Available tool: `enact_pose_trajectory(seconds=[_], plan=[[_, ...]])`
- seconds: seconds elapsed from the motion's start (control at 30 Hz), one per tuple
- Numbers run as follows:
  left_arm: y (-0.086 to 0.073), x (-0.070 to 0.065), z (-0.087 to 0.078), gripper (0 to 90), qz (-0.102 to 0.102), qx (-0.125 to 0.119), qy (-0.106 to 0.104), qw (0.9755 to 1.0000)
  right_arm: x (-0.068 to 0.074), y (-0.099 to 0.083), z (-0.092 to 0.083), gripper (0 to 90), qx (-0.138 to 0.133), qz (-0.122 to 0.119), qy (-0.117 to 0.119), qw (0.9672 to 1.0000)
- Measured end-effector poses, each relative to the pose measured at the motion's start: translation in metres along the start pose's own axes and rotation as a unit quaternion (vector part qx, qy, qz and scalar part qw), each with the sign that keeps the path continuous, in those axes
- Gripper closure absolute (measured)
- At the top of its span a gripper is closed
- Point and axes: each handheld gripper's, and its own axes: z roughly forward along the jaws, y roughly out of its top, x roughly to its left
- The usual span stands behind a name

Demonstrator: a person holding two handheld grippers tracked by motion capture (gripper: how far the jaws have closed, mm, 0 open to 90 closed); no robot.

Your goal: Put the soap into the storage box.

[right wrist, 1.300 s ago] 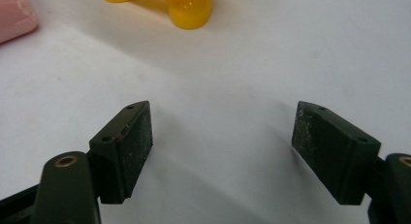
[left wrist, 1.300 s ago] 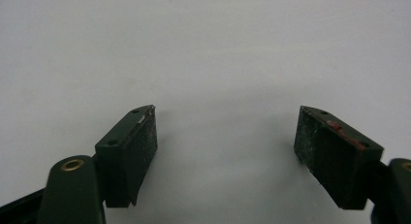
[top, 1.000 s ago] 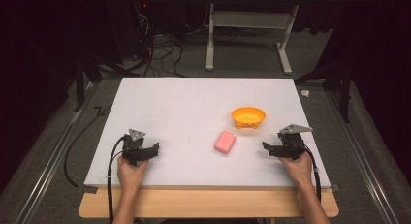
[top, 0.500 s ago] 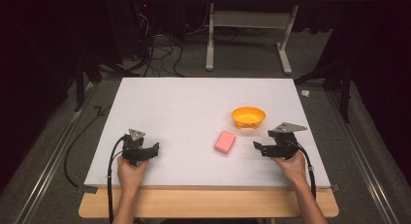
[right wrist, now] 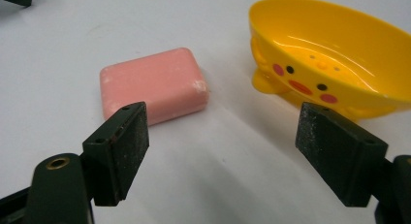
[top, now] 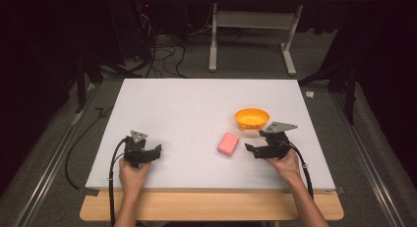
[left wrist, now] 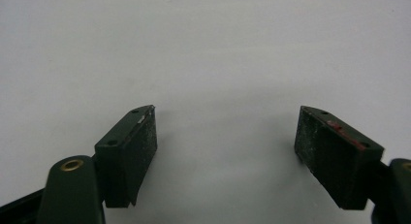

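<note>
Toward the lower right of the high view, your right gripper points left at a pink bar of soap lying flat on the white worktop, just short of it and not touching. Its fingers have just been opening and now stand apart with nothing between them. Seen along those fingers in the right gripper view, the soap sits ahead and left of centre, with a yellow soap dish bearing a chick face to its right.

You appear to be in the approach step, lining up to take the soap, most likely to set it in the dish, which stands just above and to the right of the soap in the high view. Your next move calls for swinging the gripper a little left so the soap falls between the fingers, then coming down around its sides before closing.

At the lower left of the high view, your left gripper rests on bare worktop, well apart from everything, fingers wide apart and holding nothing. Nothing blocks the path to the soap; the dish lies close beside your right gripper, so a wide swing could nudge it.
</note>
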Motion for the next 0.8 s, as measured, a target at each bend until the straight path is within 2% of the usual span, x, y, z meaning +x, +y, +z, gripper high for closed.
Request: enact_pose_trajectory(seconds=[0.2, 0.33, 0.6, 0.8], plan=[[0.000, 0.000, 0.000, 23.5, 0.000, 0.000, 0.000, 1.0000, 0.007, 0.007, 0.007, 19.7, -0.002, -0.015, 0.010, 0.9998], [0.000, 0.000, 0.000, 23.5, 0.000, 0.000, 0.000, 1.0000, 0.009, 0.010, 0.011, 18.7, 0.004, -0.020, 0.015, 0.9997], [0.000, 0.000, 0.000, 23.5, 0.000, 0.000, 0.000, 1.0000, 0.019, 0.021, 0.024, 15.8, 0.011, -0.045, 0.029, 0.9985], [0.000, 0.000, 0.000, 23.5, 0.000, 0.000, 0.000, 1.0000, 0.025, 0.027, 0.035, 14.0, 0.024, -0.052, 0.041, 0.9975]])
